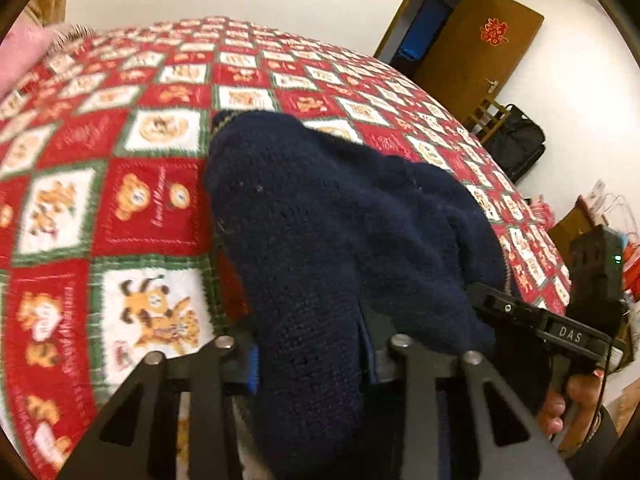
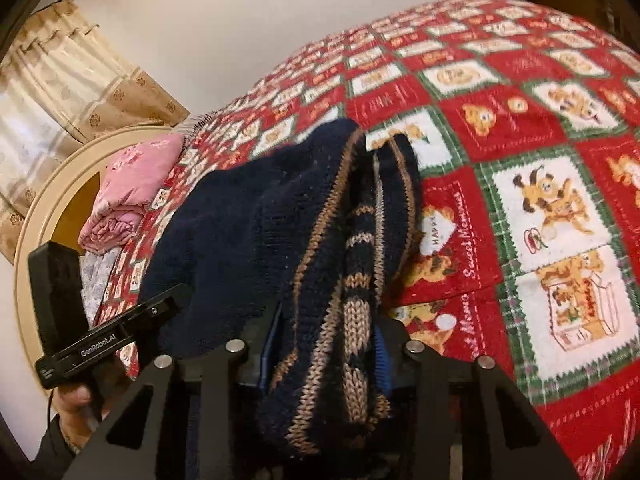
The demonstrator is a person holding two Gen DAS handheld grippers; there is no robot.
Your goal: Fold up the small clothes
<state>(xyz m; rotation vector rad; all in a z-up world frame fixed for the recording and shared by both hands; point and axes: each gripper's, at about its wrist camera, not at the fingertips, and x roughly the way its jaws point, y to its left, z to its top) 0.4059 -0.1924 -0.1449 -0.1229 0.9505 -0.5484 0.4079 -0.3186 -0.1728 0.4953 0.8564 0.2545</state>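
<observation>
A small navy knitted sweater [image 1: 320, 216] with tan stripes on its hem [image 2: 356, 288] is held up above the bed between both grippers. My left gripper [image 1: 308, 364] is shut on a plain navy part of it. My right gripper [image 2: 324, 364] is shut on the striped edge. The knit drapes over both sets of fingers and hides the fingertips. The right gripper also shows in the left wrist view [image 1: 540, 320], and the left gripper shows in the right wrist view [image 2: 120, 332], each at the sweater's side.
A red, white and green checked blanket [image 1: 132, 208] with cartoon animals covers the bed [image 2: 540, 168]. A folded pink quilt [image 2: 128, 192] lies by the round headboard [image 2: 36, 208]. A brown door [image 1: 476, 52], a black bag [image 1: 516, 144] and curtains [image 2: 60, 76] stand around the room.
</observation>
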